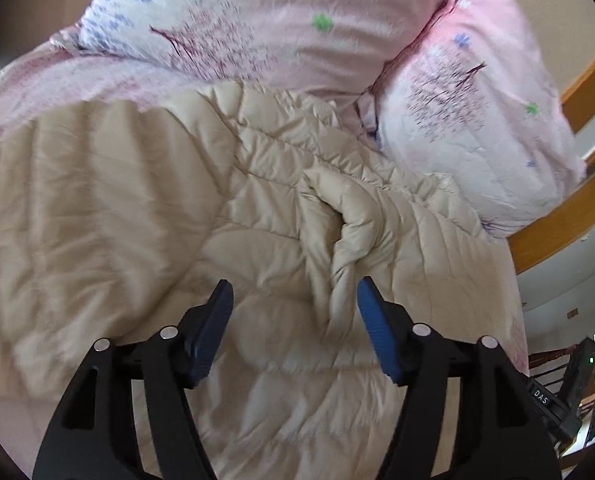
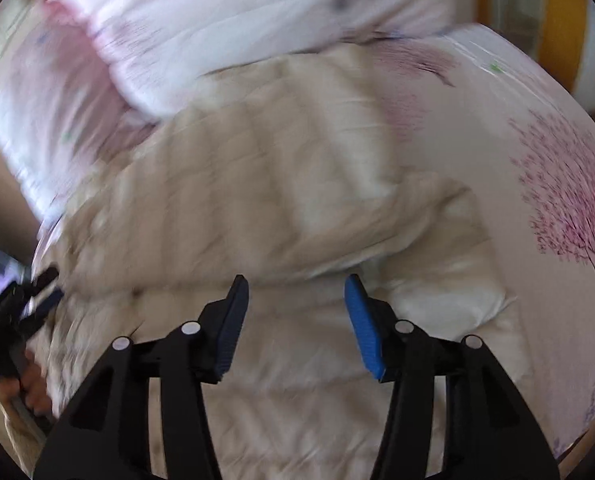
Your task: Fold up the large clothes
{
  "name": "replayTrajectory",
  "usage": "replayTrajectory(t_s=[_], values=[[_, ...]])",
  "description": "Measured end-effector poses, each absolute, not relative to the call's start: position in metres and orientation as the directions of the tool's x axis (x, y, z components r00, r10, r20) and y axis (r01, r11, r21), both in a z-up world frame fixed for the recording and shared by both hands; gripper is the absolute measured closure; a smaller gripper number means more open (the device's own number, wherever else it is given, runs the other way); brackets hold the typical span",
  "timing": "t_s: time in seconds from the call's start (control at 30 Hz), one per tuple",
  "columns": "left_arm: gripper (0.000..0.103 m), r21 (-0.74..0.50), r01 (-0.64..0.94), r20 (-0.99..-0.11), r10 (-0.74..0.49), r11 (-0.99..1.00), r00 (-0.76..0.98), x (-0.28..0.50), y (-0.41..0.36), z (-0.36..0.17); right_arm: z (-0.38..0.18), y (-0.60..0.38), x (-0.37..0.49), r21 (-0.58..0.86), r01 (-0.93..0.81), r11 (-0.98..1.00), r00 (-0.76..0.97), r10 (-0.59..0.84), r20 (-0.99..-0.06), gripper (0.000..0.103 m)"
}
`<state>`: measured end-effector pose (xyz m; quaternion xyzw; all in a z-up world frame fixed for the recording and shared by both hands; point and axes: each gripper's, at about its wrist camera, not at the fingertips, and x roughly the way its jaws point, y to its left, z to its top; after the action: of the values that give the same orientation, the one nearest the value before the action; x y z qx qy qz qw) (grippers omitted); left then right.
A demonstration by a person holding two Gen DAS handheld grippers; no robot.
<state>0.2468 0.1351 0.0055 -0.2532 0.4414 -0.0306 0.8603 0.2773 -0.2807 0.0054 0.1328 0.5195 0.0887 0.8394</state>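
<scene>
The beige quilted coat (image 1: pixel 145 208) lies spread on the bed, just below the pink flowered pillows (image 1: pixel 477 120). Above the coat, the left tool (image 1: pixel 293 292) and the right tool (image 2: pixel 295 284) both hang with blue pads apart, gripping nothing; a twisted fold (image 1: pixel 345 248) rises between the left tool's pads.

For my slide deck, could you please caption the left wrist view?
Open left claw above a bunched ridge in a beige quilted coat on pink floral bedding.
</scene>
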Motion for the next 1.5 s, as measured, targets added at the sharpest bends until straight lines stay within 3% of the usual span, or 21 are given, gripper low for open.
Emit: replayTrajectory(t_s=[0.03,0.1,0.3,0.4,0.57,0.63,0.7,0.83,1.13,1.33,1.43,1.5], values=[[0.032,-0.468,-0.165,-0.739,-0.282,0.868,0.612,0.238,0.141,0.01,0.014,-0.267,0.273,0.32,-0.072,0.945,0.439,0.318,-0.84,0.065],[0.031,-0.488,-0.159,-0.72,-0.293,0.858,0.629,0.213,0.159,0.019,0.028,-0.239,0.267,0.334,-0.18,0.925,0.434,0.379,-0.817,0.071],[0.031,-0.515,-0.217,-0.694,-0.254,0.829,0.674,0.133,0.212,0.027,0.036,-0.15,0.291,0.326,-0.352,0.877,0.413,0.459,-0.787,0.073],[0.031,-0.498,-0.287,-0.696,-0.178,0.818,0.696,0.086,0.238,0.024,0.022,-0.105,0.31,0.262,-0.386,0.885,0.408,0.418,-0.812,0.073],[0.023,-0.492,-0.399,-0.688,-0.064,0.774,0.723,0.03,0.279,0.017,-0.011,-0.068,0.322,0.16,-0.393,0.905,0.365,0.313,-0.876,0.069],[0.023,-0.525,-0.456,-0.681,-0.033,0.719,0.732,0.014,0.3,0.011,-0.002,-0.075,0.318,0.229,-0.384,0.894,0.345,0.369,-0.863,0.058],[0.023,-0.579,-0.497,-0.669,-0.028,0.647,0.743,0.003,0.32,0.003,0.01,-0.089,0.312,0.321,-0.364,0.874,0.322,0.442,-0.837,0.053],[0.024,-0.678,-0.545,-0.64,-0.031,0.493,0.768,-0.008,0.349,-0.016,0.034,-0.107,0.296,0.361,-0.372,0.855,0.343,0.488,-0.803,0.045],[0.029,-0.749,-0.585,-0.615,0.005,0.311,0.789,-0.004,0.379,-0.026,0.041,-0.109,0.284,0.409,-0.376,0.831,0.317,0.53,-0.786,0.045],[0.045,-0.804,-0.563,-0.573,0.004,0.191,0.82,-0.003,0.388,-0.039,0.035,-0.109,0.28,0.423,-0.382,0.822,0.295,0.542,-0.787,0.045],[0.059,-0.81,-0.564,-0.57,0.009,0.16,0.821,-0.003,0.392,-0.044,0.034,-0.113,0.279,0.426,-0.38,0.821,0.294,0.543,-0.786,0.044],[0.08,-0.803,-0.572,-0.579,0.006,0.167,0.815,0.0,0.394,-0.045,0.034,-0.117,0.279,0.428,-0.376,0.822,0.297,0.544,-0.784,0.044]])
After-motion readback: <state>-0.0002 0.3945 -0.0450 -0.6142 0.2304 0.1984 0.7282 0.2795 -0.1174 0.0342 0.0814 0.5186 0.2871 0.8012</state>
